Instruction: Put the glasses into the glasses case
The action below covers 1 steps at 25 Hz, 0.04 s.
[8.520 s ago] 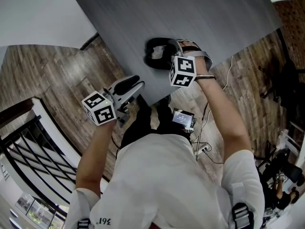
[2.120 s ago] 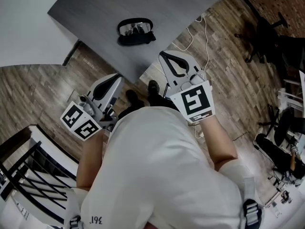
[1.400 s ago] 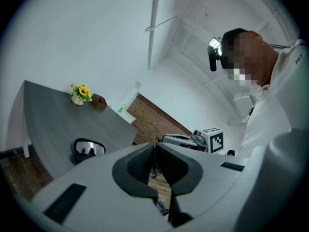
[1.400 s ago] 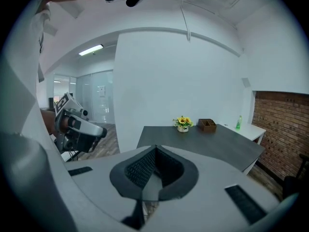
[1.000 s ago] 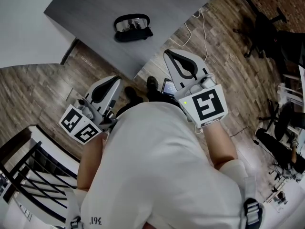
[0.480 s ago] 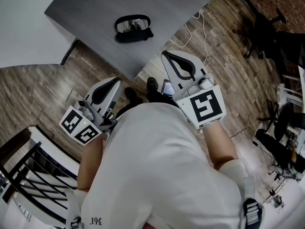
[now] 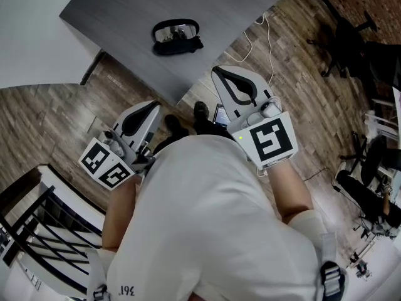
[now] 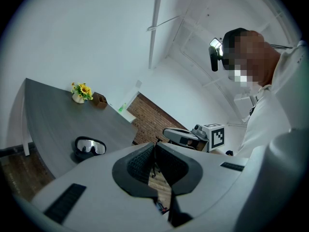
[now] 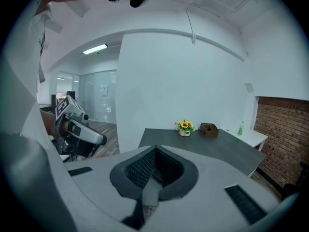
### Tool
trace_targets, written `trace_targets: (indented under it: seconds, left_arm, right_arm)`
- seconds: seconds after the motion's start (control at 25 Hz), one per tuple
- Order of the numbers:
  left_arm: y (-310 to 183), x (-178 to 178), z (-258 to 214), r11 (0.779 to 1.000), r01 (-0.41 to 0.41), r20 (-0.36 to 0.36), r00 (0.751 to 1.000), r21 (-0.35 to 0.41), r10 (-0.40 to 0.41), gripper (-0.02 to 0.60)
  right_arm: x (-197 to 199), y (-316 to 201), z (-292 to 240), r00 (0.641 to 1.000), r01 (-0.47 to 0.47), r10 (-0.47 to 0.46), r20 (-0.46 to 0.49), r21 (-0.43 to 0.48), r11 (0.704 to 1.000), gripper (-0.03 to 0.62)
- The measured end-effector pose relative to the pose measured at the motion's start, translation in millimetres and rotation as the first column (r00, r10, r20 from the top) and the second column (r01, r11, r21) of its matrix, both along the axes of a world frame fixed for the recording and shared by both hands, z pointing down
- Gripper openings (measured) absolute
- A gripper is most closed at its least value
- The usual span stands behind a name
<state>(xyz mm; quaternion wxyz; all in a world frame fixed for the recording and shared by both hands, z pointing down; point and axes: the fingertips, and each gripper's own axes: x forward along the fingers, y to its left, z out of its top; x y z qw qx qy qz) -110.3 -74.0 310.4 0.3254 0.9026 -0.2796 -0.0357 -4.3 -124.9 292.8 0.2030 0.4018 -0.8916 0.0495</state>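
The black glasses case [image 7: 177, 36] lies open near the front edge of the grey table [image 7: 207, 11], and the mirrored lenses of the glasses [image 7: 173, 33] show inside it. In the left gripper view the case [image 8: 89, 148] sits low at the left. My left gripper [image 7: 154, 105] is shut and empty, held over the floor short of the table. My right gripper [image 7: 217, 70] is also shut and empty, off the table's edge to the right of the case. Each gripper shows in the other's view: the right gripper [image 8: 190, 137] and the left gripper [image 9: 79, 128].
At the table's far end stand a small pot of sunflowers [image 9: 184, 126] and a wooden box [image 9: 209, 129]. A green bottle [image 9: 240, 127] rests on a white counter by a brick wall. Cables [image 7: 266, 33] and a small screen [image 7: 220, 114] lie on the wooden floor.
In the oldest frame my right gripper was at the case on the table; both grippers have since drawn back off the table. Over the last second nothing has moved.
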Motion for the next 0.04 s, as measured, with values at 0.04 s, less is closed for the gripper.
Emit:
trace_targets:
  seconds: [0.04]
  left_arm:
    - [0.3,0.6,0.2,1.000,-0.001,-0.001,1.000,-0.002,0.001,0.021]
  right_arm:
    - [-0.1,0.2,-0.3,1.000,0.001,-0.001,0.000,0.000,1.000,0.008]
